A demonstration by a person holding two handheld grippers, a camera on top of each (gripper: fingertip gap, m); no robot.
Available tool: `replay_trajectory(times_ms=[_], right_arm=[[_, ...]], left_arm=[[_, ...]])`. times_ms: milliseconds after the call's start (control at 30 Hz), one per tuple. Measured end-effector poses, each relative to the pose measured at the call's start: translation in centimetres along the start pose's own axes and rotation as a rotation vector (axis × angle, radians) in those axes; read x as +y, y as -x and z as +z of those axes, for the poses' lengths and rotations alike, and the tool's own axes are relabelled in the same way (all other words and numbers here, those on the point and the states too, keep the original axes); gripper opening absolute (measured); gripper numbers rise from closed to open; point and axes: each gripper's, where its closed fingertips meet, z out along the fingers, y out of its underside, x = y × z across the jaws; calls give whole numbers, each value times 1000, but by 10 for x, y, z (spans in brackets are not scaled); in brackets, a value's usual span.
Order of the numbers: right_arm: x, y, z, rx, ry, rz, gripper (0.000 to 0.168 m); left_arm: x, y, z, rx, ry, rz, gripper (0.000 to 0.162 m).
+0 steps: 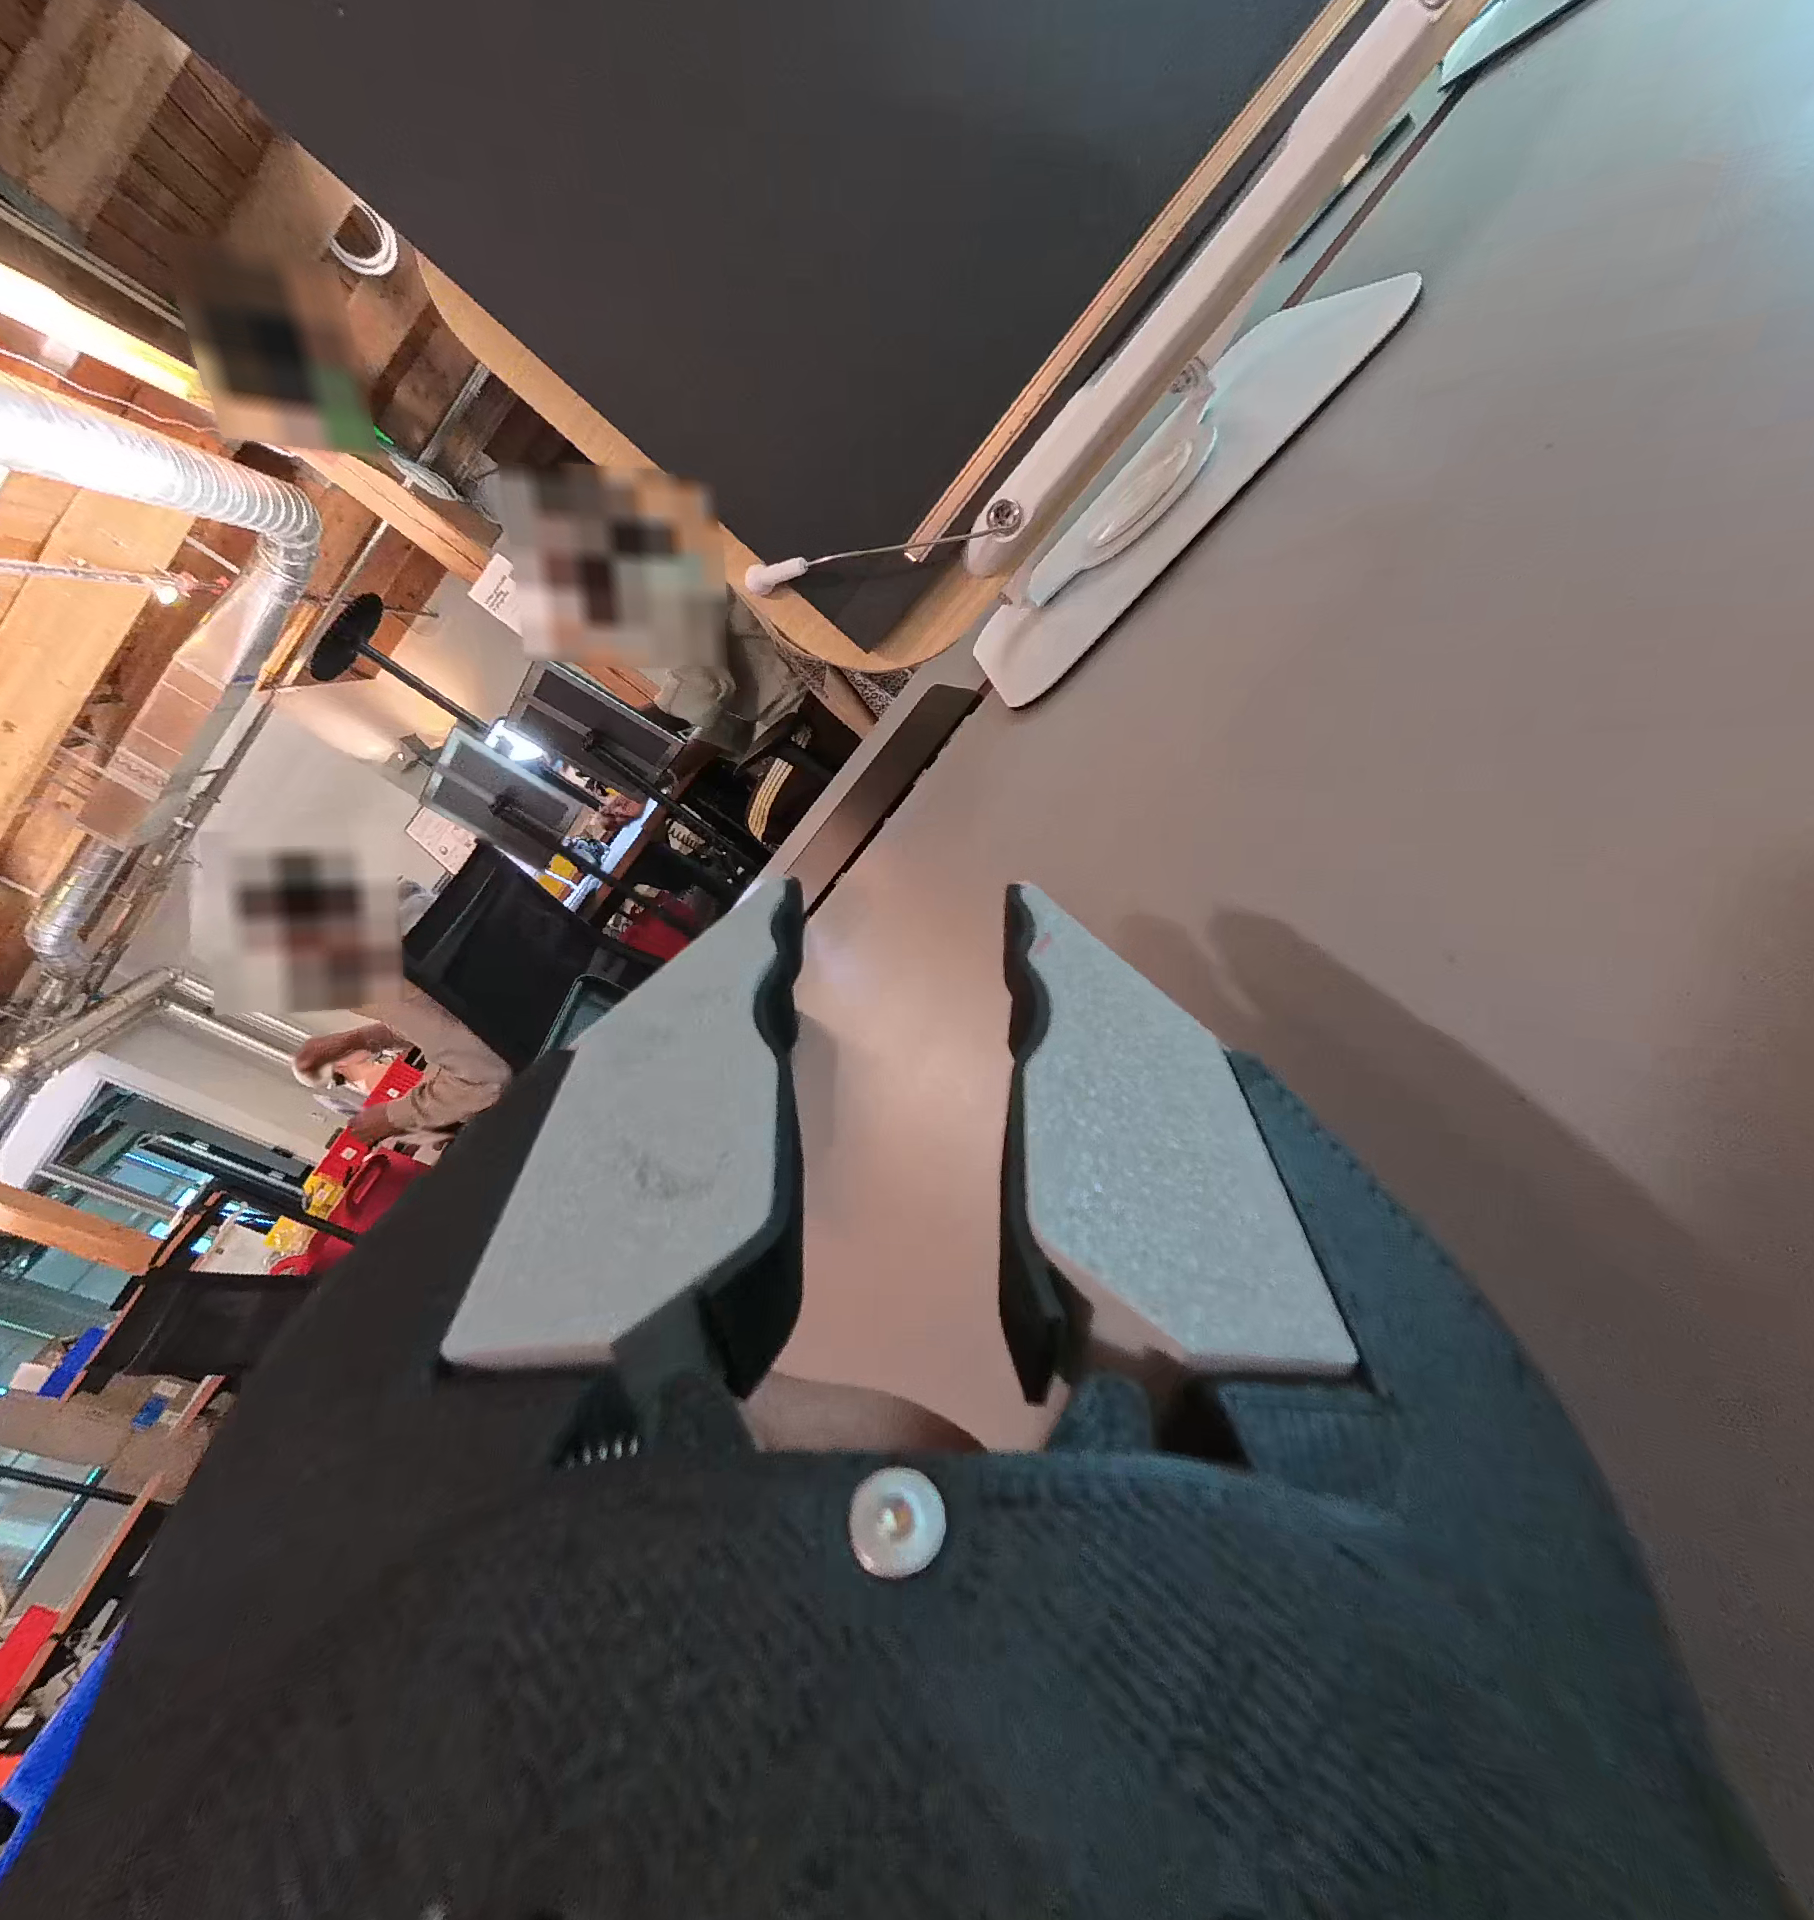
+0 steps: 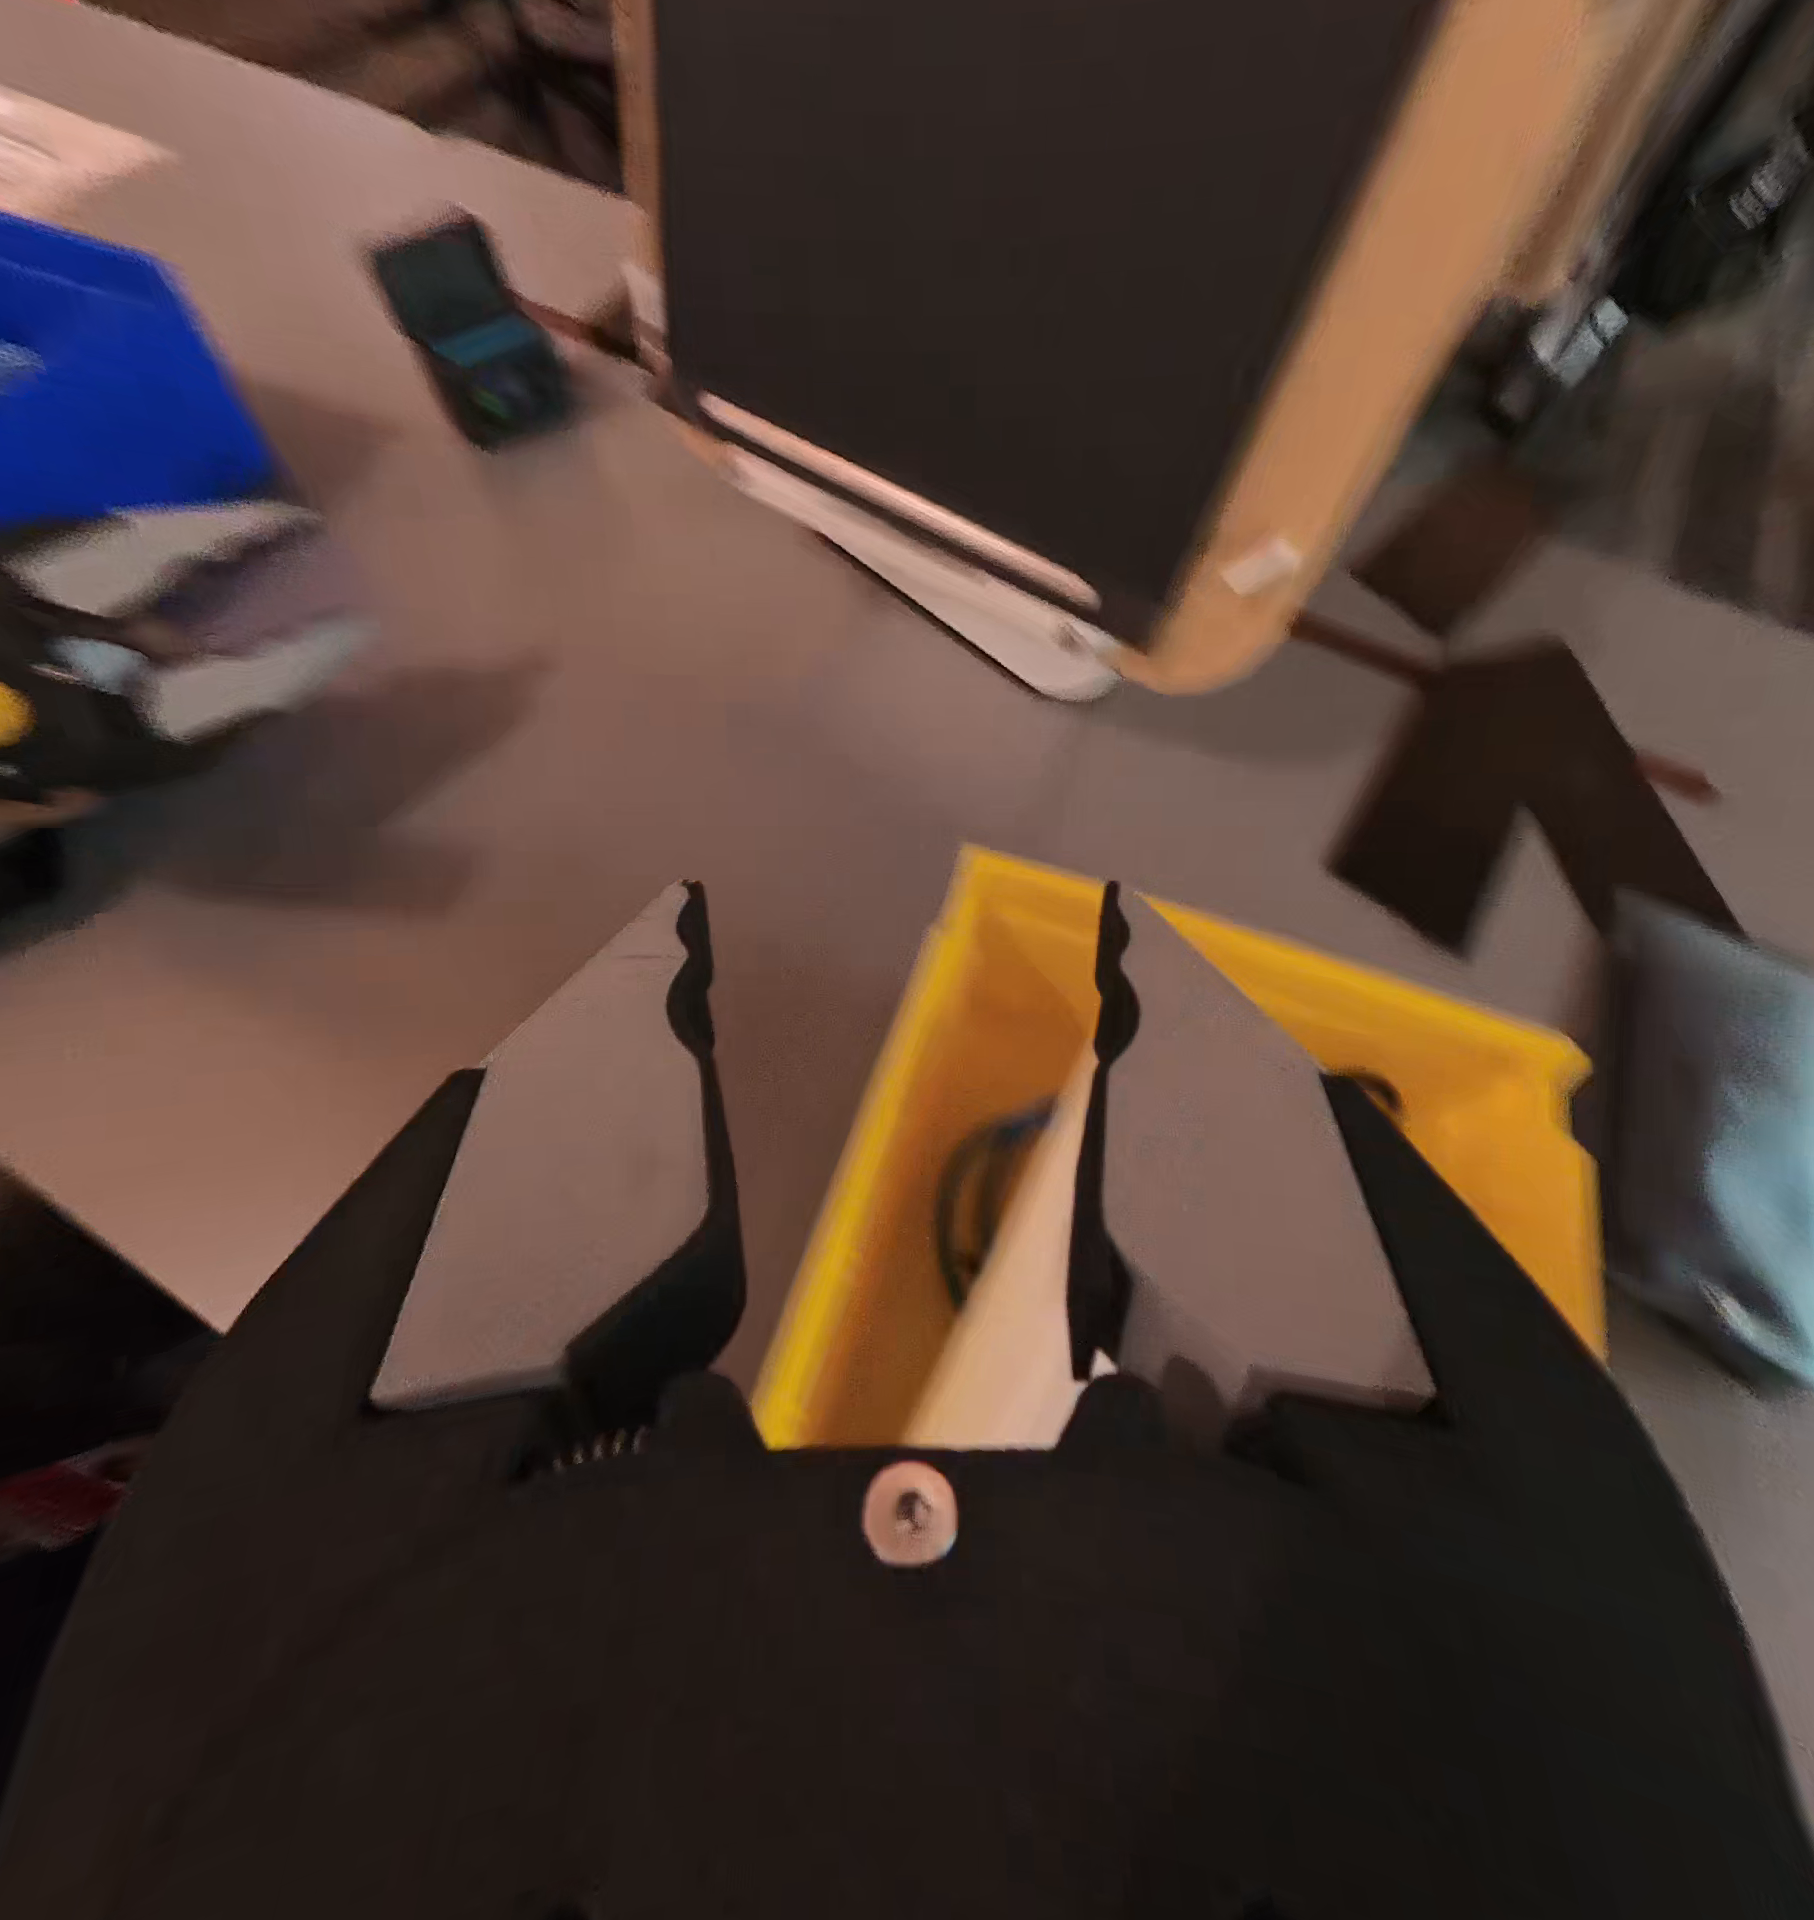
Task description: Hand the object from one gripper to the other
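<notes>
My right gripper (image 2: pixel 900 899) is open and empty. It hovers over the left part of a yellow bin (image 2: pixel 851 1226) on the brown table. A dark round object (image 2: pixel 970 1195) lies in the bin, partly hidden by a pale flat strip (image 2: pixel 1017 1288) beside my right finger. My left gripper (image 1: pixel 903 904) is open and empty, held sideways close over the brown table (image 1: pixel 1402 935). A blurred black and grey shape (image 2: pixel 155 644) at the left of the right wrist view looks like the left gripper.
A dark divider panel with a wooden edge (image 2: pixel 986 291) stands on a white foot (image 1: pixel 1194 499) behind the bin. A blue box (image 2: pixel 82 395), a small black device (image 2: pixel 477 332) and a silvery bag (image 2: pixel 1734 1153) lie on the table. People stand beyond the table edge. The grippers' ends are close to 35 cm from one another.
</notes>
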Motion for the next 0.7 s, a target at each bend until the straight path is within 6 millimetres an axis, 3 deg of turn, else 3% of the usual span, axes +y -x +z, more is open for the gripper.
replay_trajectory(times_ms=[67, 167, 233, 333, 467, 567, 700], right_arm=[[-25, 57, 17, -149, -58, -25, 78], [-35, 149, 57, -374, -63, -110, 79], [-34, 185, 95, -389, -83, -163, 76], [-30, 200, 161, -324, -138, -162, 75], [-27, 184, 231, -246, -265, -95, 73], [-20, 203, 246, -355, -292, -108, 76], [3, 207, 259, -312, -224, -244, 71]], left_arm=[[0, -2, 1, 4, 0, 3, 37], [2, -3, 1, 8, 5, 15, 37], [3, -3, 1, 6, 8, 16, 36], [3, 3, 0, -8, 6, 3, 36], [7, 11, 0, -30, 24, -20, 36], [13, 12, 2, -21, 49, -48, 35], [21, 11, 6, -9, 76, -55, 36]])
